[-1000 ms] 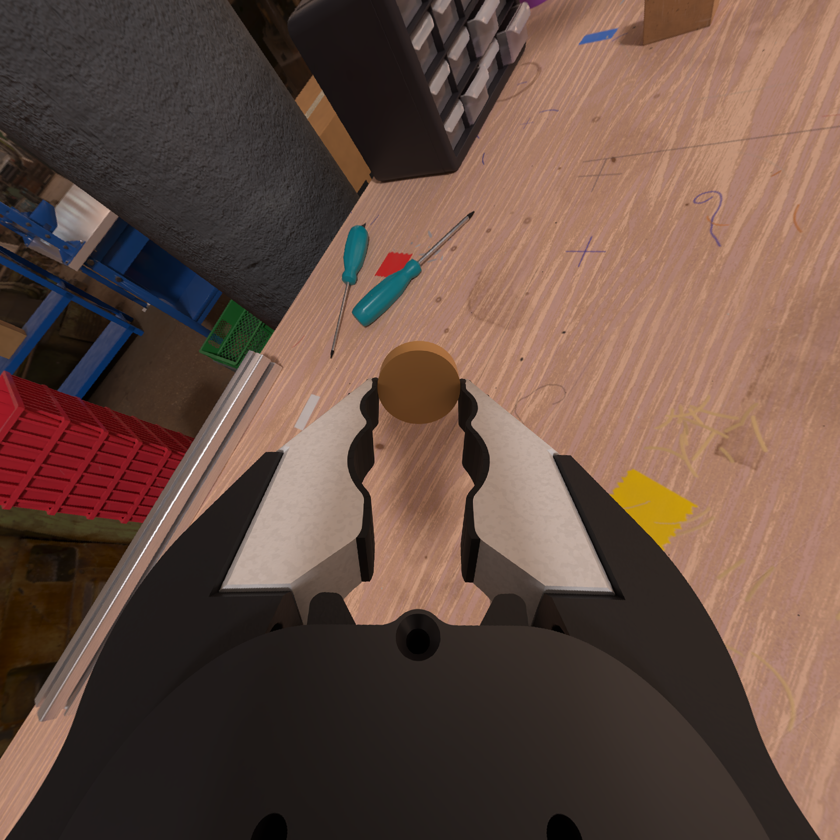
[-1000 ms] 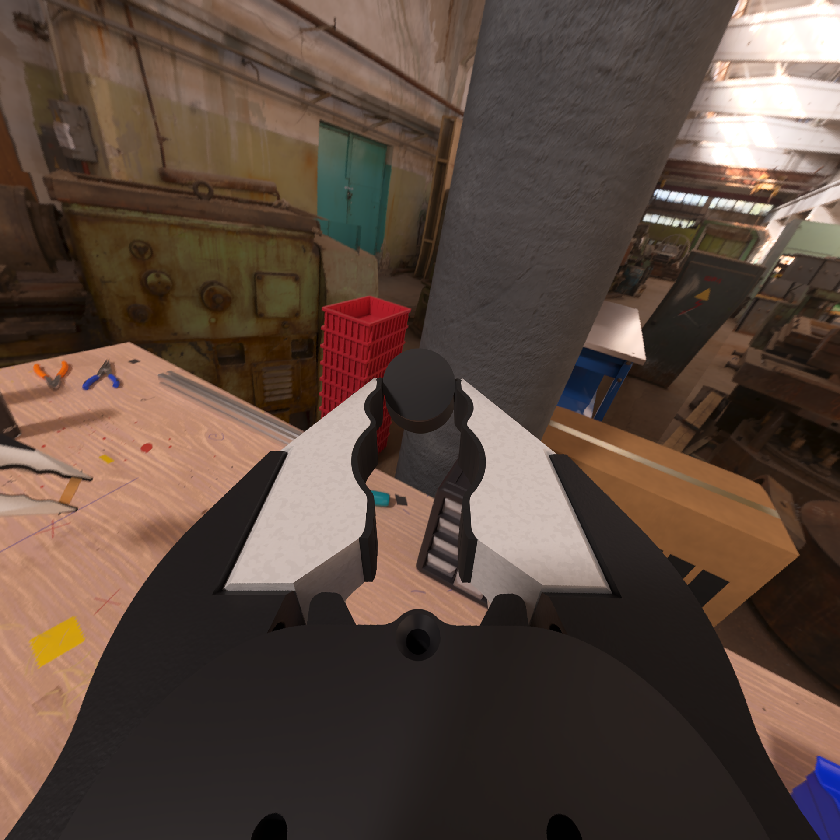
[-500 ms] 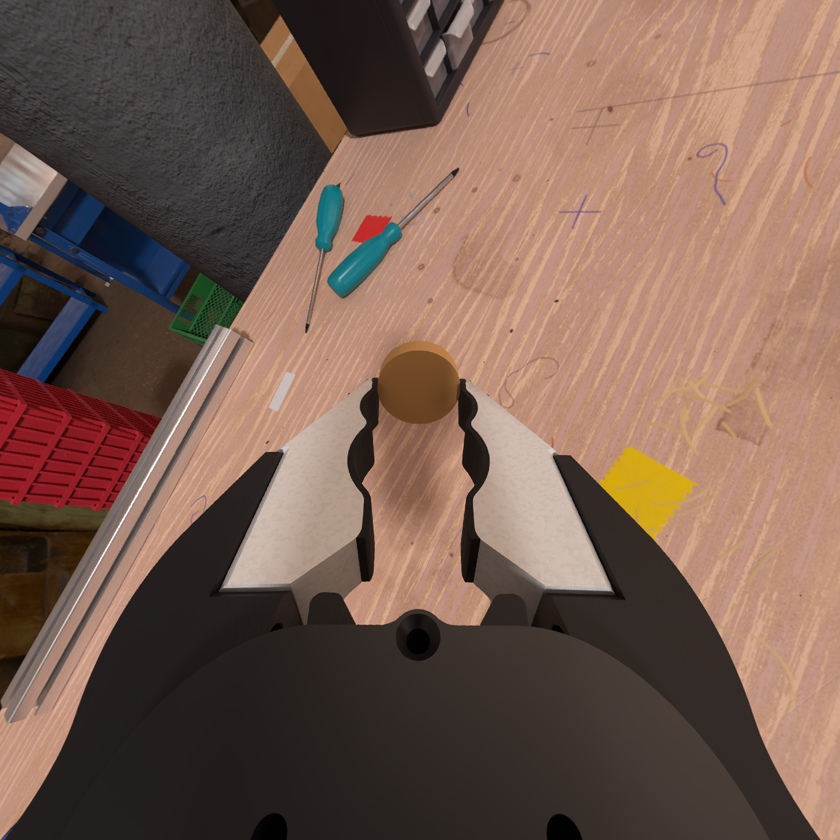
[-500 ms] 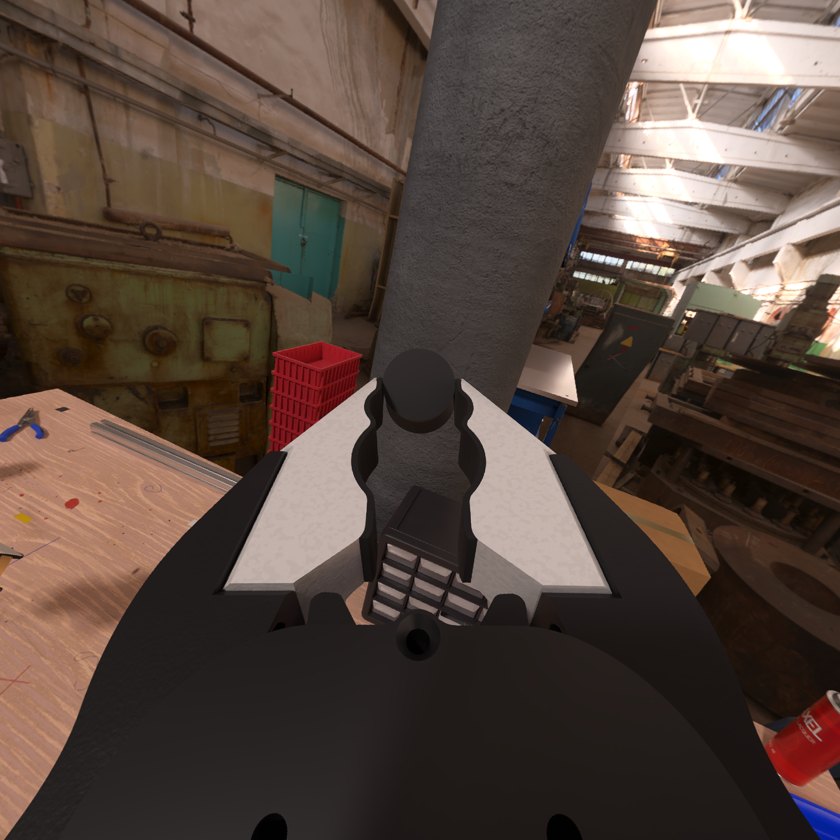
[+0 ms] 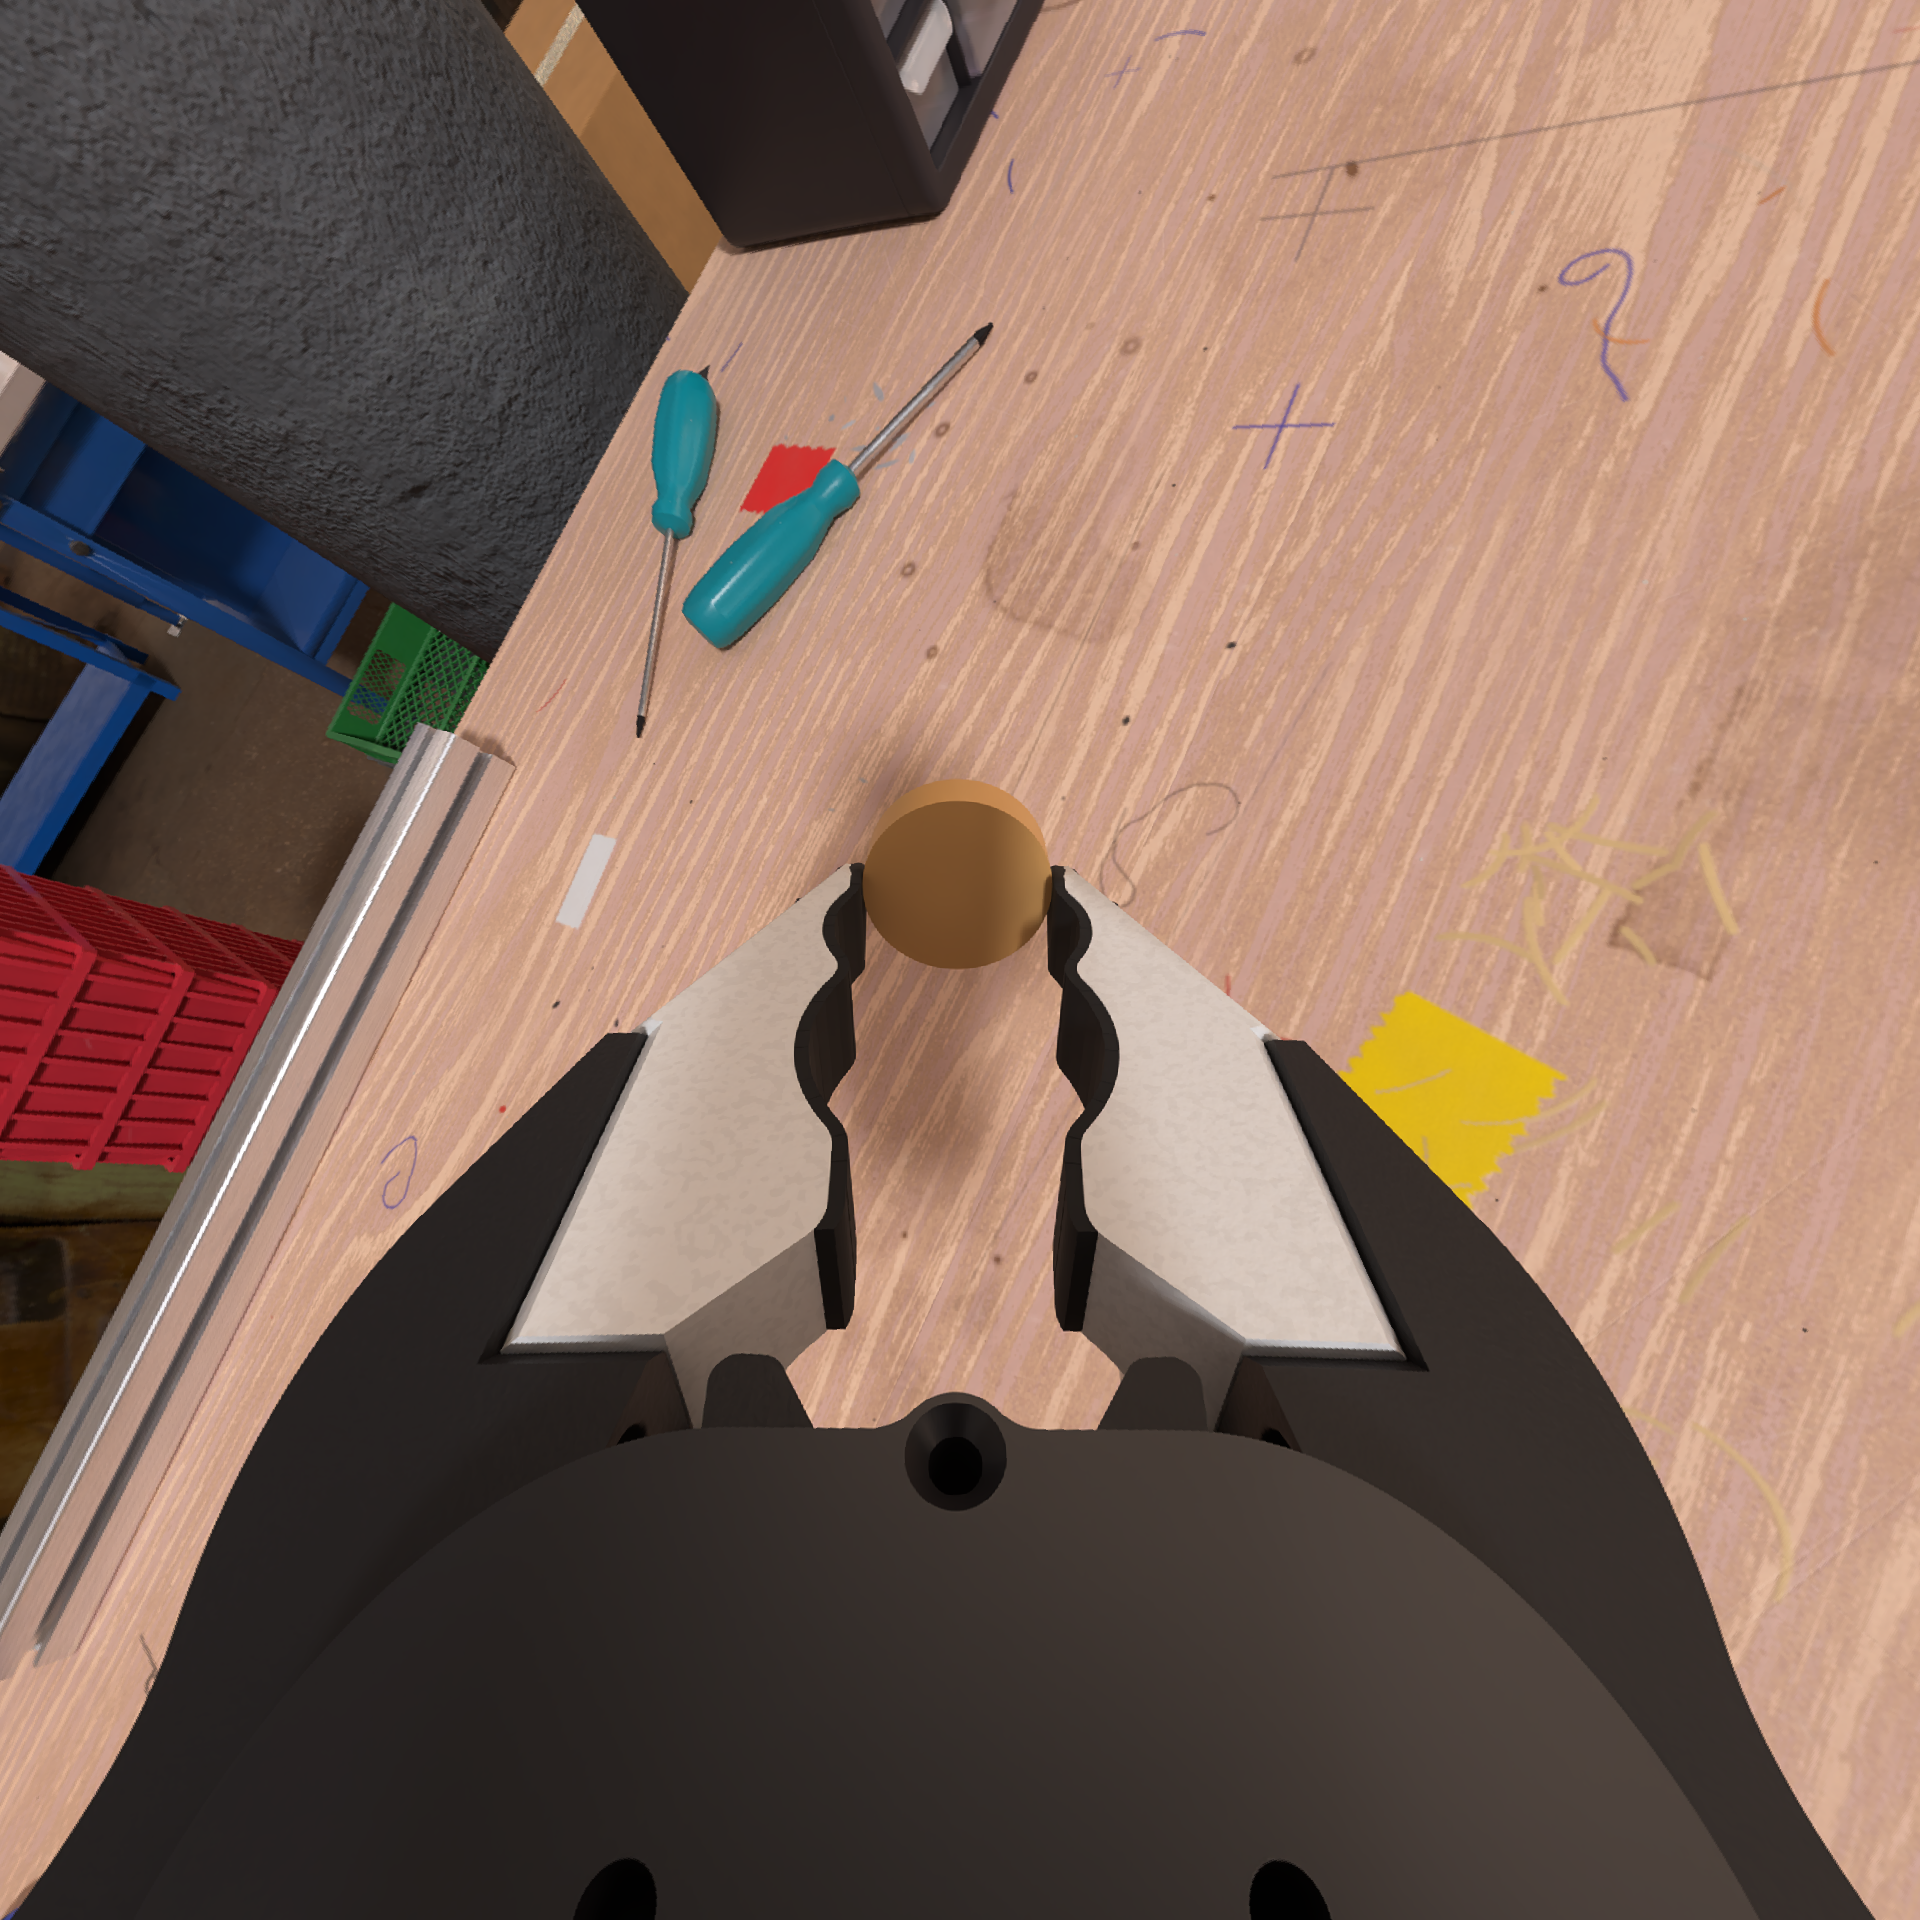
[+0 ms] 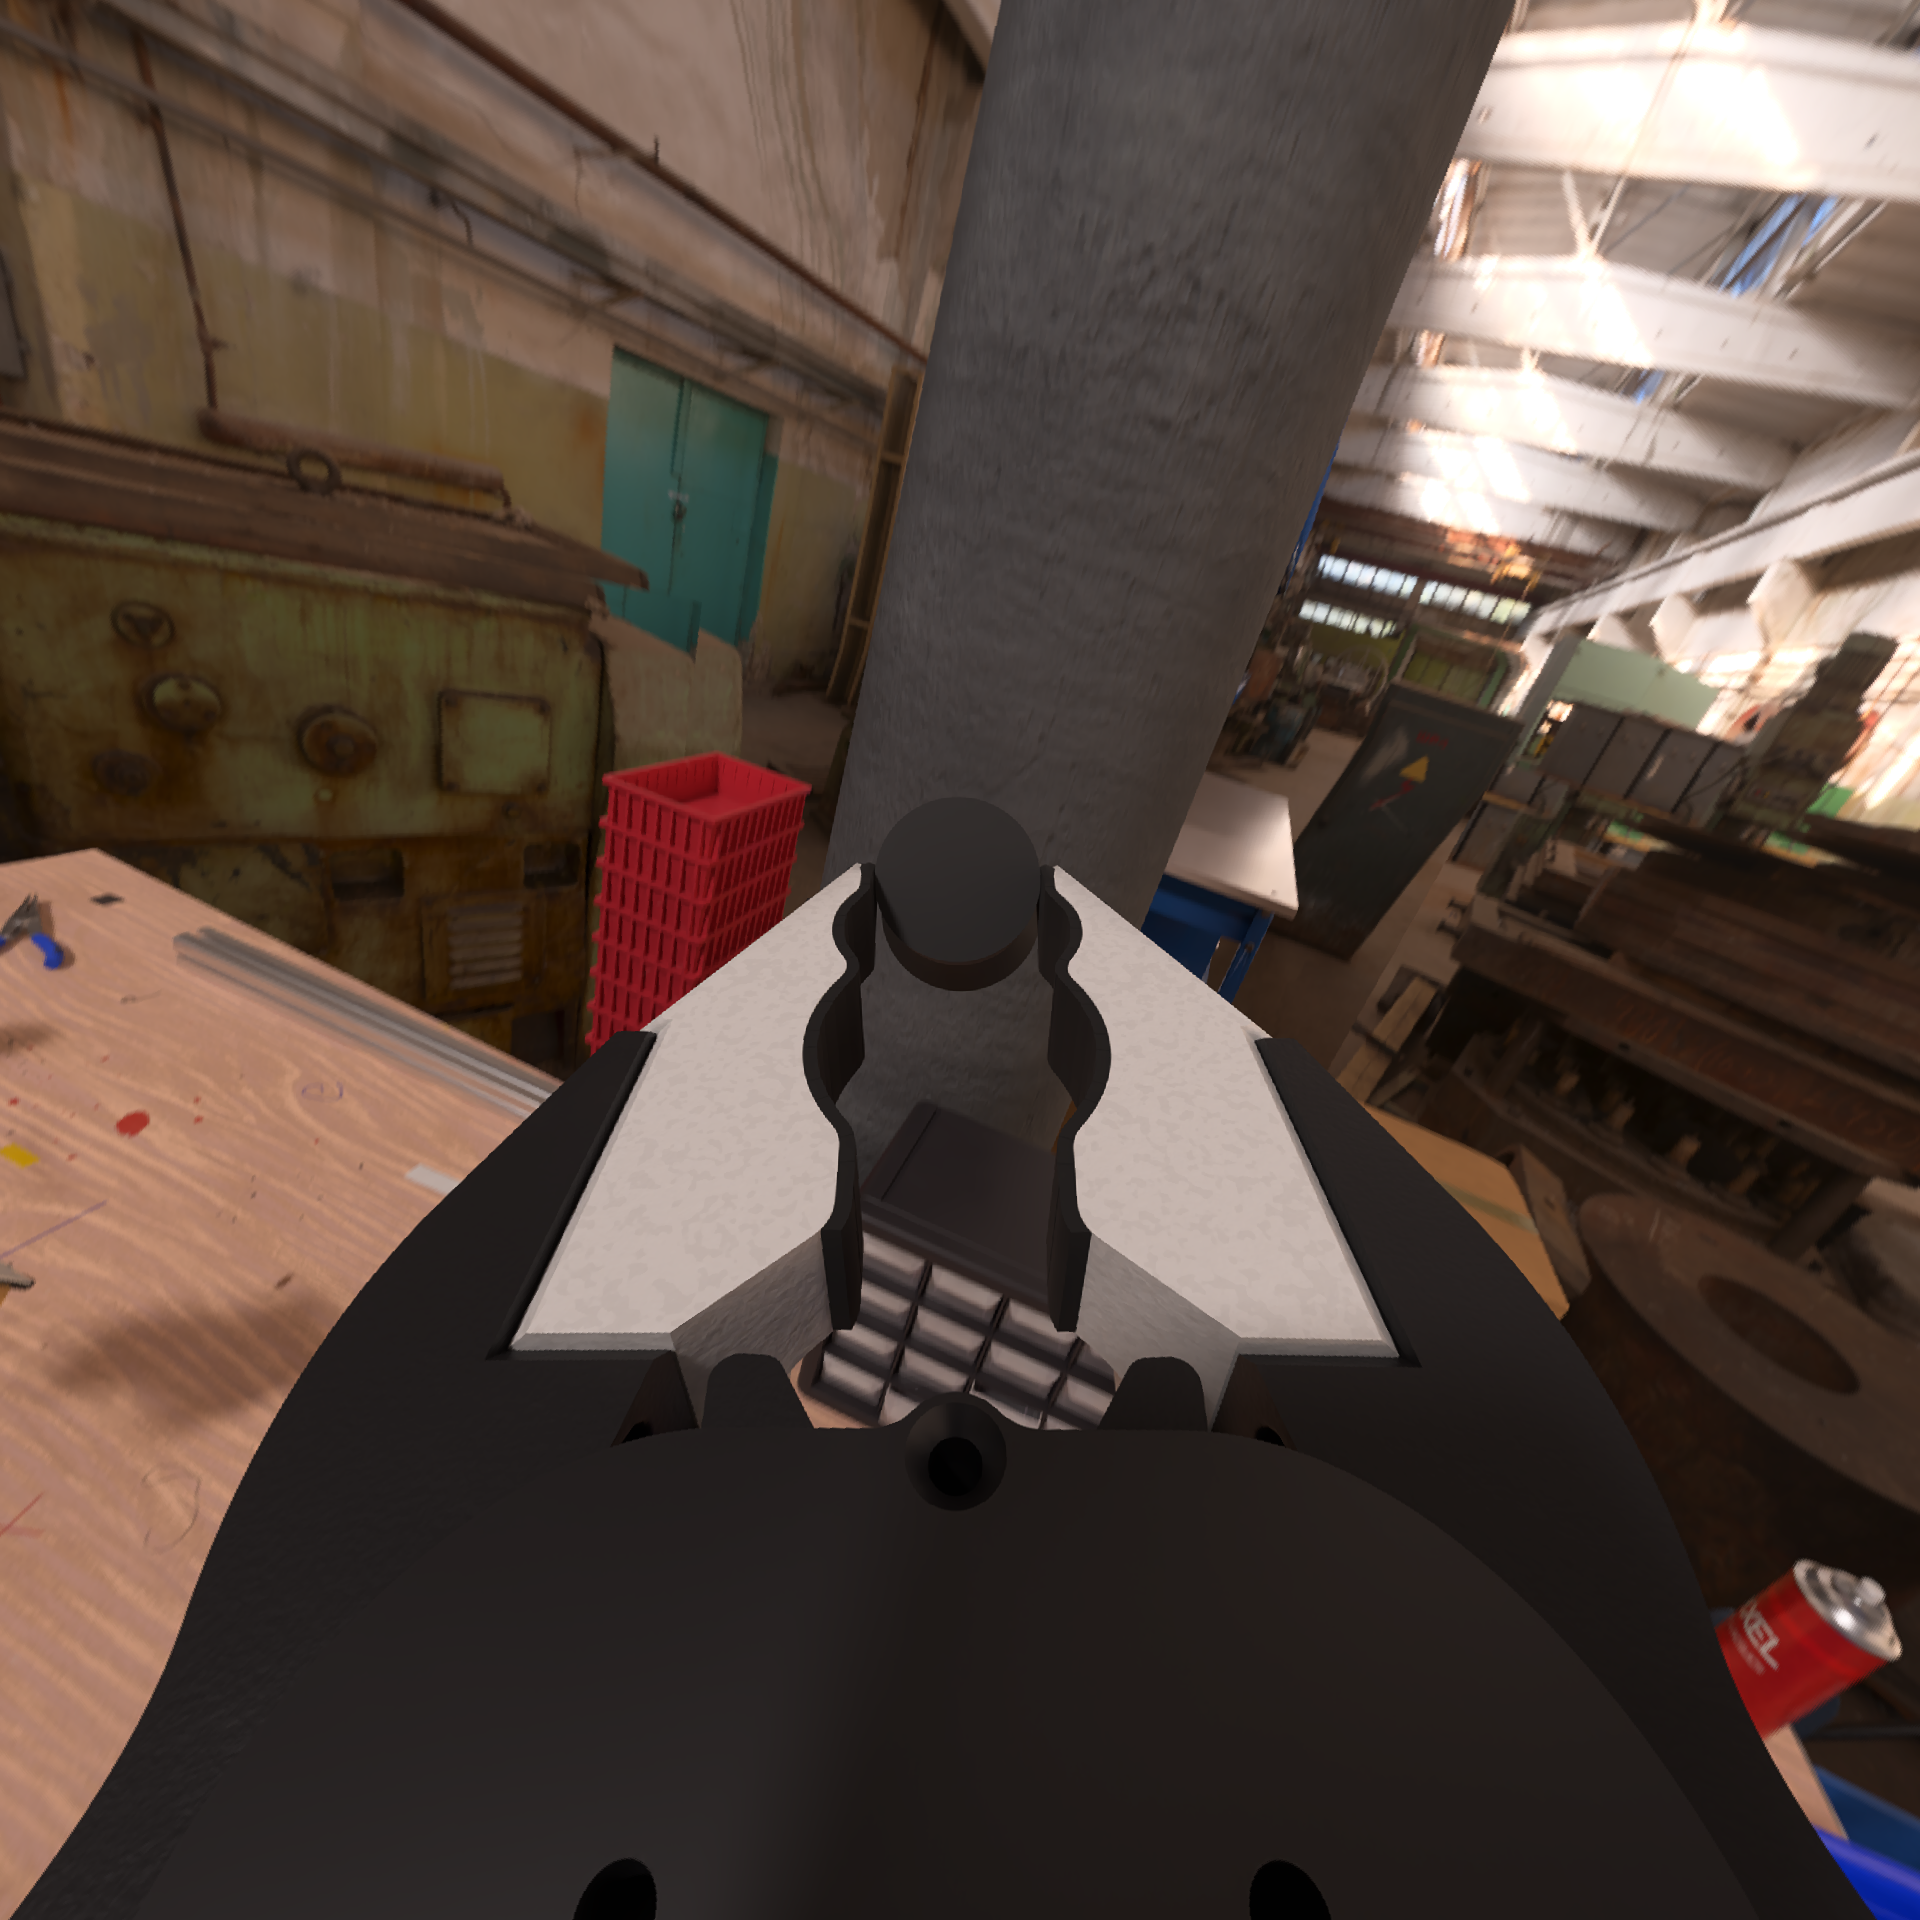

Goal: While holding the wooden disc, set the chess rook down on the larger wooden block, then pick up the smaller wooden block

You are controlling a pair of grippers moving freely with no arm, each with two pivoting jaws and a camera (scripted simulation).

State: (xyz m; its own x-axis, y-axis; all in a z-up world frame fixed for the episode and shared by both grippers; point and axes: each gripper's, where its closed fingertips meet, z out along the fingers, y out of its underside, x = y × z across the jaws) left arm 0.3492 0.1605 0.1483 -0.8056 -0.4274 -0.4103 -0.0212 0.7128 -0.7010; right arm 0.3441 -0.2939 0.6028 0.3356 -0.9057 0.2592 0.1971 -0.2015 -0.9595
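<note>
- Left hand-held gripper (image 5: 956,883): closed on the wooden disc (image 5: 956,875), gripped by its rim at the very fingertips, centre frame; flat face toward the cam.
- Disc is up off the worktop (image 5: 1455,644); soft shadow under it btwn the fingers.
- Two teal screwdrivers, upper-left of centre: small one (image 5: 675,499) points down-frame, big one (image 5: 810,520) lies diagonal w/ tip to upper right. Handles near each other, can't tell if touching.
- Red tape scrap (image 5: 784,478) just beside the big screwdriver's handle.
- Yellow tape patch (image 5: 1455,1091) right of centre, partly behind the right finger.
- Small white tape strip (image 5: 587,881) left of the disc; aluminium rail (image 5: 260,1122) runs along the worktop's left edge.
- Black drawer cabinet (image 5: 810,104) at top; grey pillar (image 5: 291,260) upper left; red crates (image 5: 114,1049) at left edge, off the worktop.
- Right hand-held gripper (image 6: 956,909): closed on the chess rook (image 6: 956,894), black, round end toward the cam, held at the fingertips, centre frame, in the air w/ the pillar behind it.
- Same drawer cabinet shows low btwn the right fingers; red can (image 6: 1808,1652) lower right.
- Blue-handled pliers (image 6: 36,935) at far left edge on the worktop.
- Neither wooden block in view in either cam.
</note>
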